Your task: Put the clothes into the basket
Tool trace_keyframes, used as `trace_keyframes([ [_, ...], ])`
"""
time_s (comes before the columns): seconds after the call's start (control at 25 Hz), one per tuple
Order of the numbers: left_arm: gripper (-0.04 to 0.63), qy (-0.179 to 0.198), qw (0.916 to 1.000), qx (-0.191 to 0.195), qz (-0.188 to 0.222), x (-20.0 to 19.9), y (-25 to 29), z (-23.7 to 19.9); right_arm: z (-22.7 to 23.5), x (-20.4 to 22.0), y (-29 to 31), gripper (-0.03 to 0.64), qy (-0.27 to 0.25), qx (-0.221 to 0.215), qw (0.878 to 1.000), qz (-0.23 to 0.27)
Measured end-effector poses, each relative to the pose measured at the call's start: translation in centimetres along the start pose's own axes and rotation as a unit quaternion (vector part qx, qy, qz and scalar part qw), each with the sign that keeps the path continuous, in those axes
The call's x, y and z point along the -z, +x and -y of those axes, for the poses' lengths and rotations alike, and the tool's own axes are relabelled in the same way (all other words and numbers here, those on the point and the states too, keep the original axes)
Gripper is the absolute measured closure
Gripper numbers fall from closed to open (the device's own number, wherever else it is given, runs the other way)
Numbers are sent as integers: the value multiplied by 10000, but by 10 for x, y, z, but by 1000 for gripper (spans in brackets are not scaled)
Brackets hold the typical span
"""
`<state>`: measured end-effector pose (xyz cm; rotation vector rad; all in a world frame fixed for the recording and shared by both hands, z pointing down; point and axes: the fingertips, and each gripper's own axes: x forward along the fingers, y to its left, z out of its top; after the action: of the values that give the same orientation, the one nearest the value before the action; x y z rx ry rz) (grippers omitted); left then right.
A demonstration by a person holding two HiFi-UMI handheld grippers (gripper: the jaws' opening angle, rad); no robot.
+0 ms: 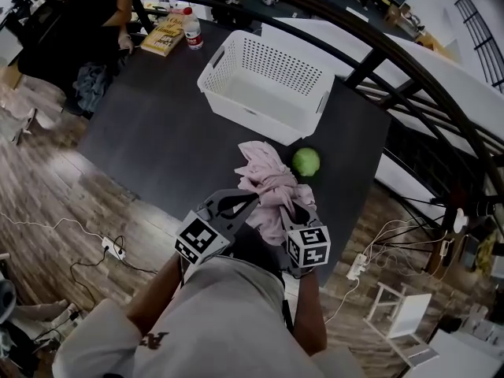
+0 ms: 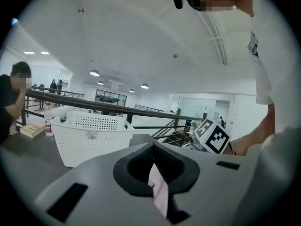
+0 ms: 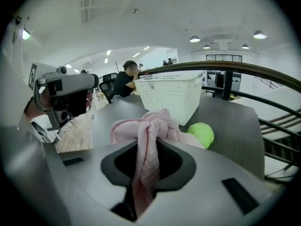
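A crumpled pink cloth [image 1: 268,181] lies bunched at the near edge of the dark table [image 1: 157,132], beside a green ball [image 1: 306,161]. Both grippers hold it from the near side. My left gripper [image 1: 239,204] is shut on a thin fold of the cloth [image 2: 159,192]. My right gripper [image 1: 296,209] is shut on a thicker twisted strand of the cloth [image 3: 146,159], which rises in a knot above the jaws. The white perforated basket [image 1: 264,85] stands empty farther back on the table; it also appears in both gripper views, the basket [image 2: 89,135] at left and the basket [image 3: 171,95] ahead.
A person in black sits at the table's far left corner, near a water bottle [image 1: 192,28] and a book [image 1: 164,36]. A dark curved railing [image 1: 409,61] runs behind the table. Cables and a power strip [image 1: 113,248] lie on the wooden floor.
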<state>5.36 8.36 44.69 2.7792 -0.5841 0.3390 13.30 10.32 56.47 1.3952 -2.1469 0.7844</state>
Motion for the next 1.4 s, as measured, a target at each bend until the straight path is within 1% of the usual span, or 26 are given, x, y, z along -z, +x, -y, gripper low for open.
trace_keyframes([
  [0.24, 592, 28, 9997, -188, 158, -16, -14, -8, -21, -35, -13, 540, -133, -252, 9988, 404],
  [0.44, 592, 141, 9992, -324, 164, -31, -20, -7, -34, -66, -30, 540, -200, -464, 9956, 788],
  [0.6, 592, -43, 9986, -457, 249, -48, -26, -7, -43, -94, -48, 540, -239, -620, 9910, 1158],
  [0.68, 592, -36, 9982, -484, 351, -59, -29, -4, -47, -106, -56, 541, -295, -680, 9883, 1331],
  [1.04, 592, 367, 9959, -643, 514, -97, -34, 12, -54, -156, -93, 541, -522, -932, 9724, 2073],
  [1.2, 592, 576, 9942, -700, 581, -110, -38, 14, -59, -171, -101, 543, -571, -1012, 9665, 2287],
  [1.4, 592, 784, 9924, -629, 715, -128, -40, 15, -60, -190, -112, 543, -636, -995, 9609, 2505],
])
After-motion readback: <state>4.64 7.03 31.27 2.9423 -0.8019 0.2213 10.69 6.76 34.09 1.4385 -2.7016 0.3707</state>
